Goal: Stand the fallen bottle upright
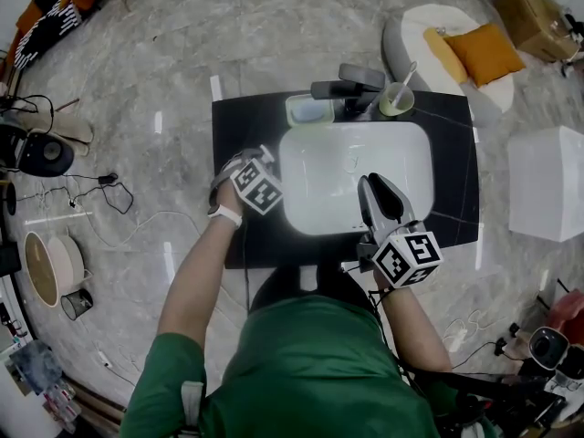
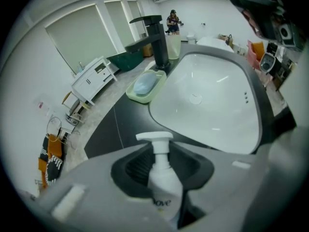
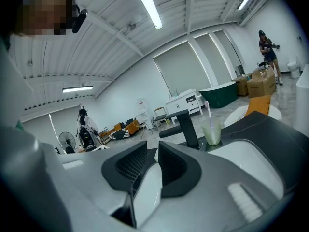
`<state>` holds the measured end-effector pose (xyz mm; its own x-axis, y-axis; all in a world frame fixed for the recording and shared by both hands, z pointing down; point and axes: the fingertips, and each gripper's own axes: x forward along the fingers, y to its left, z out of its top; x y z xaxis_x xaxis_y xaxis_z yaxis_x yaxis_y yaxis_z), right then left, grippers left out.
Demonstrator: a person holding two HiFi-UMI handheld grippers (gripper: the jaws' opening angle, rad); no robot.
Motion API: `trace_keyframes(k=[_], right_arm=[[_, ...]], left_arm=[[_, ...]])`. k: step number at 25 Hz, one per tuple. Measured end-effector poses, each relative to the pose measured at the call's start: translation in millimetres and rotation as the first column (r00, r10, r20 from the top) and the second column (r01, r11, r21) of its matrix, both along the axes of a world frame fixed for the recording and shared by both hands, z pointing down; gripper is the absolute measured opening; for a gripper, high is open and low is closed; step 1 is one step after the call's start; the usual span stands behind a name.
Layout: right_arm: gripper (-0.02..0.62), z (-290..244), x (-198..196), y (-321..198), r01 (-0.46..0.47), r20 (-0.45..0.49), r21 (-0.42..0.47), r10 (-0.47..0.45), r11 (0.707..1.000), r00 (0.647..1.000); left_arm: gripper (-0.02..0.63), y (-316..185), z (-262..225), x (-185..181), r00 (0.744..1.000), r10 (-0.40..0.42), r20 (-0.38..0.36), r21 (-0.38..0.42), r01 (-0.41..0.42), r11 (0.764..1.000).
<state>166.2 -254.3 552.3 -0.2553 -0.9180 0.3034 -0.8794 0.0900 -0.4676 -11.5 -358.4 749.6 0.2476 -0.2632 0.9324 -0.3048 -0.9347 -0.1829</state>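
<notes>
A white pump bottle (image 2: 164, 180) sits between the dark pads of my left gripper (image 2: 164, 154), which is shut on its neck and shoulder. The pump head points toward the basin and the body runs back toward the camera. In the head view the left gripper (image 1: 239, 173) is over the black counter (image 1: 239, 121) at the sink's left edge, and the hand hides the bottle. My right gripper (image 1: 377, 192) hangs over the sink's front right rim. In its own view the right gripper (image 3: 155, 154) has its pads nearly together with nothing between them.
The white sink (image 1: 301, 210) fills the counter's middle. Behind it stand a black faucet (image 1: 351, 85), a green soap dish (image 1: 308, 109) and a cup with a toothbrush (image 1: 396, 100). A white round seat with orange cushions (image 1: 415, 26) is at the far right.
</notes>
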Motion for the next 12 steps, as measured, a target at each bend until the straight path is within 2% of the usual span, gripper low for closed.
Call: trace_keyframes(k=[12], right_arm=[[0.074,-10.7,-16.8,2.8,0.041,-0.009,0.014,-0.041,0.999,0.999]], left_arm=[[0.098,-4.0,-47.0,-3.8,0.986,-0.051,-0.159,0.108,0.069,0.992]])
